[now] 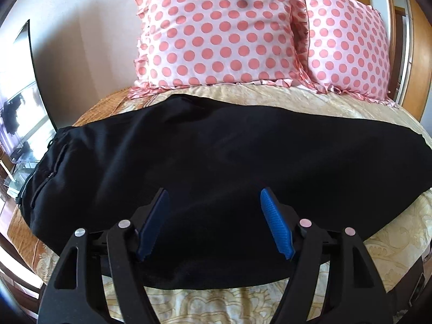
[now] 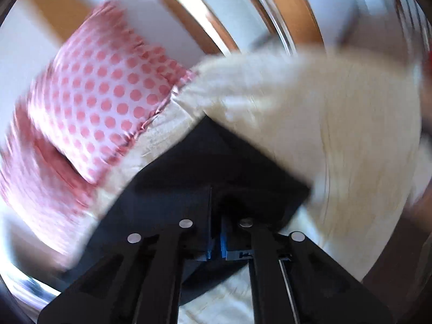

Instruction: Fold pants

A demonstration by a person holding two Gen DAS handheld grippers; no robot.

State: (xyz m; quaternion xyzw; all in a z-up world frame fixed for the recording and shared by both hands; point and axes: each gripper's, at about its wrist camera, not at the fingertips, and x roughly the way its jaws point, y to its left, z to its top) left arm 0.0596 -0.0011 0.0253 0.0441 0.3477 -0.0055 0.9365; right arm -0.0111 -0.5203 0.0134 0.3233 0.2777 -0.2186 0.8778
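Black pants [image 1: 210,156] lie folded lengthwise across the cream bedspread [image 1: 391,243], waistband at the left, leg ends at the right. My left gripper [image 1: 214,197] is open with blue pads, hovering over the near edge of the pants at mid-length, holding nothing. In the blurred right wrist view, my right gripper [image 2: 216,210] is shut on the black pants [image 2: 210,167] near a corner of the leg end, with the fabric between the blue pads [image 2: 223,240].
Two pink polka-dot pillows [image 1: 216,27] stand at the head of the bed; one shows in the right wrist view [image 2: 108,100]. A glass table [image 1: 19,170] is off the bed's left side. Wooden wardrobe panels [image 1: 413,54] are at the right.
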